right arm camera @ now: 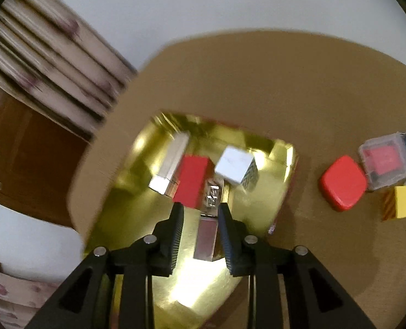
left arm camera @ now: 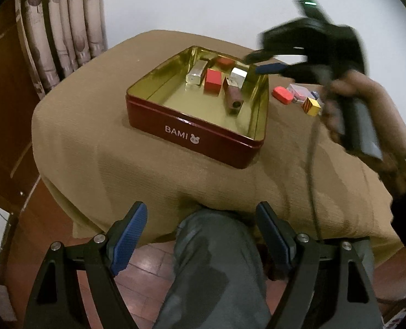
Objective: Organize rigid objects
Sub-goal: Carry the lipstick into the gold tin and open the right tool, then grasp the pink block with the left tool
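A dark red BAMI tin point(left arm camera: 192, 134) with a gold inside stands on the tan cloth. In it lie a red box point(left arm camera: 212, 81), a long silver box point(left arm camera: 197, 74), a white cube point(left arm camera: 239, 75), a small red case point(left arm camera: 224, 61) and a slim brown box point(left arm camera: 233, 100). My right gripper point(left arm camera: 260, 63) hovers, blurred, over the tin's far right corner. In the right wrist view the right gripper point(right arm camera: 200, 208) stands slightly open above the brown box point(right arm camera: 207, 235), which lies on the tin floor point(right arm camera: 137, 192). My left gripper point(left arm camera: 201, 211) is wide open and empty near the table's front edge.
Right of the tin on the cloth lie a red rounded case point(right arm camera: 342, 182), a clear plastic case point(right arm camera: 385, 161) with red inside and a yellow cube point(right arm camera: 401, 203). A person's knee point(left arm camera: 211, 260) sits below the left gripper. Curtains point(left arm camera: 65, 27) hang at back left.
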Available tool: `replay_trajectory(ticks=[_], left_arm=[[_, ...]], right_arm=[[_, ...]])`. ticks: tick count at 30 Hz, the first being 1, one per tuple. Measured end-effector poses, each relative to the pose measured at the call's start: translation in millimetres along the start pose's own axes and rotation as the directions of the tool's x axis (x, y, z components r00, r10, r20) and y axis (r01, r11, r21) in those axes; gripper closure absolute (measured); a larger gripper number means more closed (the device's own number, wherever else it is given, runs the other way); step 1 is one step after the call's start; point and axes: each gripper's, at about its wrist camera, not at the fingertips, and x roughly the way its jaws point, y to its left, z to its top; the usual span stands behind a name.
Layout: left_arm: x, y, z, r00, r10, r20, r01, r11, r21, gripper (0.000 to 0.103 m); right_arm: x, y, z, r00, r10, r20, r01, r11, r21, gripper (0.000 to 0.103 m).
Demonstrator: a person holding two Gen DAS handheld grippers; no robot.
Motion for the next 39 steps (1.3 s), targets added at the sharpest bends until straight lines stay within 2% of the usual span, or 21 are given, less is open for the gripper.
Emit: replay_trajectory(ticks=[2,3,4,6,8,10,13,14,16,18,19,20,22,26,30,37,39], left_arm=[[-2.5,-2.6,-1.4,1.0,0.006,0.015,-0.006,1.0,0.016,0.025],[-3.5,-4.2,-2.3,1.0,0.009,0.023,-0.009,1.0,0.023,0.025],[-4.3,-6.5,-3.3,1.0,0.011,0.029,-0.012,0.999,0.032,0.025],[-5.2,-11.8,-5.5,0.999,0.007,0.034,-0.009,0.998,0.055,0.025],[-5.8,-19.3,-7.7,0.999,-0.002,0.037,0.0,0.997,0.077,0.025],[-5.7,-29.2,-9.5,0.999,-0.014,0.03,0.011,0.995,0.103,0.025],[-3.5,-52.6,-12.1,0.999,-0.026,0.018,0.023,0.986,0.166,0.025],[-2.7,-63.3,-12.2,0.999,-0.033,0.014,0.03,0.98,0.198,0.025],[-0.6,-83.7,-10.0,0.999,-0.048,0.01,0.044,0.968,0.247,0.025],[2.9,-108.4,-3.1,0.998,-0.064,0.005,0.06,0.956,0.286,0.025],[4.9,-119.9,1.2,0.997,-0.08,-0.003,0.077,0.951,0.299,0.025],[7.6,-132.1,6.3,0.995,-0.102,-0.014,0.102,0.946,0.307,0.025],[13.8,-158.2,17.1,0.992,-0.127,-0.022,0.127,0.937,0.326,0.025],[31.0,-208.5,37.1,0.987,-0.157,-0.032,0.157,0.916,0.369,0.025],[51.0,-251.2,51.4,0.981,-0.186,-0.062,0.195,0.9,0.39,0.025],[100.6,-318.7,86.8,0.97,-0.215,-0.11,0.242,0.881,0.407,0.025],[117.8,-333.1,95.4,0.97,-0.198,-0.139,0.238,0.882,0.406,0.025]], right_arm=[[-35.9,-19.4,-13.9,0.995,-0.002,0.1,0.0,1.0,0.019,0.076],[-53.6,-32.0,-23.4,0.989,-0.029,0.147,0.025,0.999,0.031,0.075],[-72.2,-48.4,-35.4,0.978,-0.078,0.194,0.07,0.996,0.047,0.074],[-104.0,-83.0,-60.1,0.94,-0.216,0.263,0.2,0.976,0.087,0.067],[-132.8,-126.9,-86.5,0.879,-0.372,0.298,0.347,0.928,0.134,0.065],[-154.5,-172.7,-110.0,0.799,-0.535,0.273,0.506,0.845,0.174,0.065],[-178.5,-229.0,-137.4,0.689,-0.69,0.223,0.658,0.724,0.209,0.065],[-185.1,-244.5,-144.0,0.658,-0.724,0.206,0.689,0.69,0.221,0.065],[-197.1,-268.5,-153.2,0.613,-0.765,0.197,0.725,0.644,0.243,0.065],[-203.4,-284.3,-157.0,0.585,-0.788,0.193,0.744,0.616,0.26,0.065],[-206.5,-292.1,-158.7,0.579,-0.793,0.19,0.746,0.609,0.271,0.065],[-210.4,-298.4,-160.8,0.587,-0.787,0.191,0.734,0.617,0.285,0.065],[-216.8,-307.2,-162.9,0.623,-0.756,0.199,0.687,0.651,0.324,0.065],[-225.0,-314.1,-166.3,0.658,-0.719,0.222,0.629,0.687,0.363,0.064],[-234.5,-324.4,-166.1,0.677,-0.699,0.231,0.601,0.706,0.375,0.056],[-236.3,-335.4,-168.4,0.707,-0.663,0.248,0.556,0.737,0.385,0.054],[-238.3,-341.6,-171.1,0.715,-0.652,0.253,0.536,0.743,0.4,0.054]])
